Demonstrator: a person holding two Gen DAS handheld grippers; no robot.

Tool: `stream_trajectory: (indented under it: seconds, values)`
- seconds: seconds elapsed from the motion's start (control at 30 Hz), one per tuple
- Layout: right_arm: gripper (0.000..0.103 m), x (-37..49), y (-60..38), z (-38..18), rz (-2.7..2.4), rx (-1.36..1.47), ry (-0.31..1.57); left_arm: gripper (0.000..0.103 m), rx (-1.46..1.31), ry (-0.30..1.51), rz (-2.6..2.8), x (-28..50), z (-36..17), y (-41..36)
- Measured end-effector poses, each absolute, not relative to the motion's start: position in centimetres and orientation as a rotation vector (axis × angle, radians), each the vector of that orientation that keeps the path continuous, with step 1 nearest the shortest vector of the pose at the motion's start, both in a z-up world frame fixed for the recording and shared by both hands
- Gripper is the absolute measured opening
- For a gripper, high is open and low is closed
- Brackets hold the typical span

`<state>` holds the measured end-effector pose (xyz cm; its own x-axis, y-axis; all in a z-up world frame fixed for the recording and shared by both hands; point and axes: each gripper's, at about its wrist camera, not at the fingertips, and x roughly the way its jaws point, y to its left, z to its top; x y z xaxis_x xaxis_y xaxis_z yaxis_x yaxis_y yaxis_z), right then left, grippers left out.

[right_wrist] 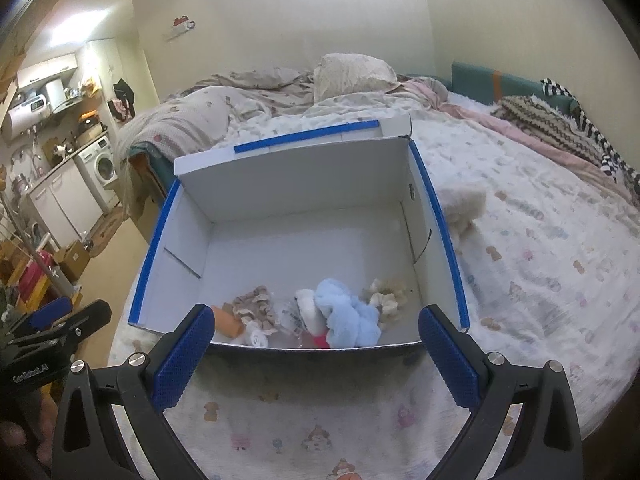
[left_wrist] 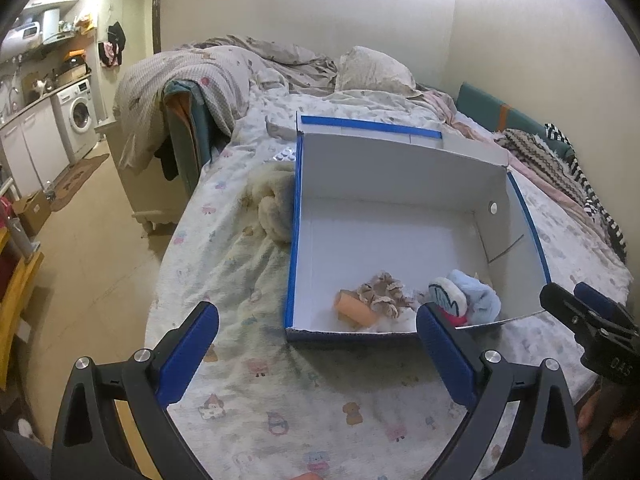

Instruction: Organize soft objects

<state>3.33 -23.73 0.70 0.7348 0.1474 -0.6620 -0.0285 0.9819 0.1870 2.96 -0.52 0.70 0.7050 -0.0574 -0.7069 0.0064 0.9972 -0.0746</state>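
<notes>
While both tools hang empty: left gripper (left_wrist: pixel 318 330) and right gripper (right_wrist: pixel 316 330) spread wide, nothing between the fingers.
Soft items: blue plush (right_wrist: pixel 348 312), scrunchies and orange roll (left_wrist: pixel 354 308) bunched against the box (right_wrist: pixel 192 200) near wall.
Left outside: cream fluffy toy (left_wrist: pixel 272 204), touching the box's side.
Risk: reaching for it could knock the light box askew, likely toward the bed edge (left_wrist: pixel 168 256).
Room: open sheet in front; floor drop close by.
</notes>
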Motion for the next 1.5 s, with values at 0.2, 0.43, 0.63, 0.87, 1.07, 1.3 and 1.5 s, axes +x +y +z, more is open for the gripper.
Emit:
stream_trajectory:
  seconds: [0.2, 0.43, 0.63, 0.87, 1.07, 1.3, 1.5]
  values:
    - [0.103, 3.4, -23.8, 0.5, 0.089, 0.170, 0.751, 0.099, -0.071, 0.791, -0.038, 3.0, 0.6, -0.5]
    - [0.103, 3.5, -23.7, 0.4, 0.089, 0.163, 0.759, 0.099, -0.058, 0.789, -0.048, 3.0, 0.4, -0.9]
    - [0.103, 3.5, -23.7, 0.4, 0.089, 0.166, 0.759, 0.099, -0.060, 0.789, -0.056, 3.0, 0.3, -1.0]
    - [0.103, 3.5, -23.6, 0.3, 0.090, 0.165, 0.760, 0.099, -0.051, 0.787, -0.057, 3.0, 0.2, -1.3]
    - [0.103, 3.5, -23.6, 0.3, 0.090, 0.164, 0.760, 0.100, -0.043, 0.785, -0.055, 3.0, 0.2, -1.5]
    - [0.103, 3.5, -23.6, 0.4, 0.092, 0.166, 0.760, 0.100, -0.046, 0.785, -0.059, 3.1, 0.3, -1.5]
    - [0.103, 3.6, -23.5, 0.3, 0.091, 0.162, 0.761, 0.100, -0.046, 0.785, -0.059, 3.1, 0.3, -1.5]
